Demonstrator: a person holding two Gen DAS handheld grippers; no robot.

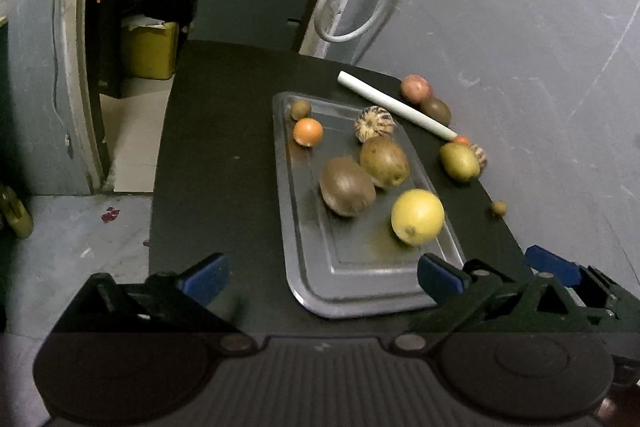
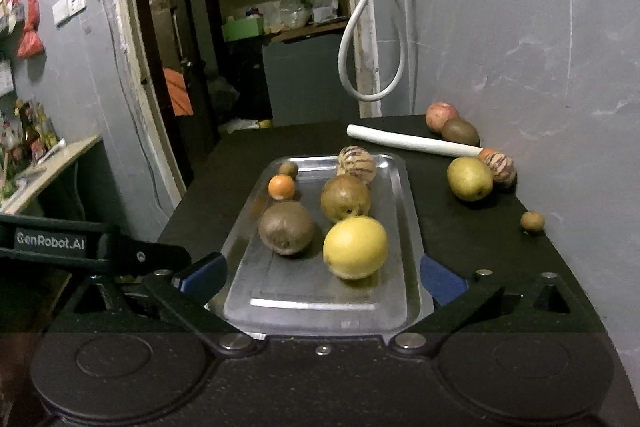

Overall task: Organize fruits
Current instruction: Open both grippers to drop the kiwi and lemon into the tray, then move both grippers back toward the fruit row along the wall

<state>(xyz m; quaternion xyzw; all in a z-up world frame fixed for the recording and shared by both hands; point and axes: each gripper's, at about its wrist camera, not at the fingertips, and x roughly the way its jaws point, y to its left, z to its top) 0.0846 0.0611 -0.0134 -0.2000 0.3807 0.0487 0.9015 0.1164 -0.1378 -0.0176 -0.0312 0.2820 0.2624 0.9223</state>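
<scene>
Fruits are split between a shiny rectangular metal tray (image 2: pixel 404 195) and the black tabletop (image 2: pixel 460 243) around it. On the tray sit a big yellow round citrus (image 2: pixel 355 247), a fuzzy brown kiwi (image 2: pixel 285 227) just beside it, a greenish-brown pear-like fruit (image 2: pixel 345 197) behind those, a striped tan-and-brown ball-shaped fruit (image 2: pixel 356 163) at the far end, a small orange tangerine (image 2: pixel 281 187) and a tiny brown round fruit (image 2: pixel 288 169) near the far left corner.

Off the tray, over on the right side of the table, there's a yellow-green pear (image 2: pixel 469 179) touching another striped fruit (image 2: pixel 500 167), a small orange one (image 2: pixel 486 153) peeking out behind them, a reddish apple (image 2: pixel 441 117) next to a dark brown kiwi (image 2: pixel 460 132), and a lone little brown fruit (image 2: pixel 532 221) near the edge. A white tube (image 2: pixel 412 141) lies across the table between the tray and those far fruits.

Left gripper (image 1: pixel 322 277) hangs over the tray's near end, blue-padded fingers spread wide, nothing in them. Right gripper (image 2: pixel 322 275) is the same deal: wide apart, empty, straddling the tray's near edge.
</scene>
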